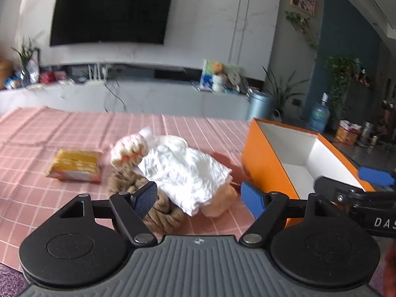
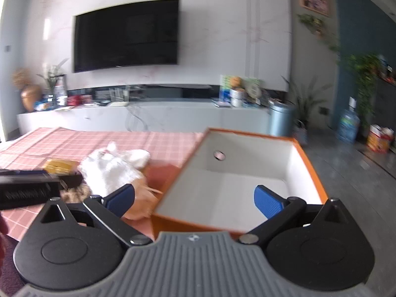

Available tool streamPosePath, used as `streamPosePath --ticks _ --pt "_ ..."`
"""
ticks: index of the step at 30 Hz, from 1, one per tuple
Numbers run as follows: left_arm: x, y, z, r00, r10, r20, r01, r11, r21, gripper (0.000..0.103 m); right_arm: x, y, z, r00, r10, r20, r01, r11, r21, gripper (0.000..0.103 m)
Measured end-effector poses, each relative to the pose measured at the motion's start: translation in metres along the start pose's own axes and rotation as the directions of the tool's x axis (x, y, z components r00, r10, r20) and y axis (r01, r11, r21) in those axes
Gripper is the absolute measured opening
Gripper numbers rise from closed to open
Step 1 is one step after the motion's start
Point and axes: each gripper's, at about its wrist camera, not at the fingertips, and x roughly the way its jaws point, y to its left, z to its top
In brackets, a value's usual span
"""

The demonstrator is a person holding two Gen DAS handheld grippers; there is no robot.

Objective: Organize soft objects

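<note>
A pile of soft things lies on the pink checked cloth [image 1: 49, 133]: a white crinkled pack [image 1: 185, 170], a pink-and-white knitted piece [image 1: 128, 151], a brown knitted piece [image 1: 160, 212] and a peach plush piece [image 1: 220, 203]. My left gripper [image 1: 200, 198] is open, just in front of the pile, holding nothing. An open orange box [image 1: 264, 163] with a white inside stands to the right. My right gripper [image 2: 195, 199] is open and empty over the box's near rim [image 2: 198, 225]; the pile [image 2: 109, 170] lies to its left.
A yellow packet [image 1: 76, 164] lies left of the pile. The right gripper's body [image 1: 358, 198] shows at the right of the left wrist view. Beyond the table are a white TV cabinet [image 2: 148, 116], a bin [image 2: 281, 118] and a water bottle [image 2: 349, 123] on the floor.
</note>
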Motion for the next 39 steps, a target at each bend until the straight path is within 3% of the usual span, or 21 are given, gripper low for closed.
streamPosePath --ticks 3,8,13,15,17,23,28,32,33,35,36,39 --pt "0.003 0.014 0.007 1.0 0.013 -0.024 -0.014 0.999 -0.05 0.091 0.0 -0.001 0.0 1.0 -0.001 -0.003 0.001 1.0 0.003 0.101" --pt "0.016 0.028 0.023 0.995 0.06 -0.074 -0.055 0.996 0.065 0.084 0.0 -0.001 0.0 1.0 -0.001 -0.008 0.001 1.0 0.005 0.1" --pt "0.033 0.051 0.03 0.992 0.012 -0.123 -0.008 0.999 0.034 0.08 0.001 -0.001 -0.001 1.0 -0.002 -0.01 0.002 1.0 0.006 0.098" --pt "0.042 0.059 0.029 0.989 0.001 -0.147 0.005 0.999 0.038 0.078 0.001 -0.001 -0.001 1.0 -0.002 -0.01 0.002 1.0 0.005 0.09" --pt "0.05 0.067 0.029 0.985 -0.023 -0.172 0.029 0.999 0.034 0.077 0.001 -0.001 -0.001 1.0 -0.002 -0.01 0.002 1.0 0.005 0.089" --pt "0.075 0.104 0.029 0.958 -0.108 -0.264 0.077 0.989 -0.124 0.073 0.001 -0.001 -0.001 1.0 -0.002 -0.01 0.002 1.0 0.005 0.087" --pt "0.087 0.121 0.025 0.949 -0.113 -0.294 0.055 0.979 -0.199 0.072 0.001 0.0 -0.001 1.0 0.006 -0.013 -0.006 1.0 -0.003 0.084" --pt "0.094 0.127 0.023 0.939 -0.16 -0.303 0.082 0.964 -0.254 0.073 0.001 0.004 0.001 1.0 0.027 -0.011 -0.028 0.999 -0.024 0.063" --pt "0.096 0.126 0.022 0.937 -0.161 -0.309 0.08 0.963 -0.257 0.073 0.002 0.005 0.003 0.999 0.034 -0.012 -0.035 0.999 -0.028 0.053" --pt "0.1 0.124 0.021 0.934 -0.154 -0.323 0.073 0.965 -0.251 0.074 0.003 0.007 0.005 0.999 0.049 -0.004 -0.05 0.998 -0.041 0.046" --pt "0.102 0.123 0.02 0.931 -0.159 -0.328 0.075 0.964 -0.254 0.074 0.003 0.009 0.007 0.998 0.056 0.003 -0.056 0.997 -0.05 0.038" --pt "0.106 0.119 0.018 0.921 -0.178 -0.346 0.073 0.953 -0.295 0.082 0.004 0.013 0.012 0.994 0.102 0.042 -0.098 0.992 -0.082 0.029"
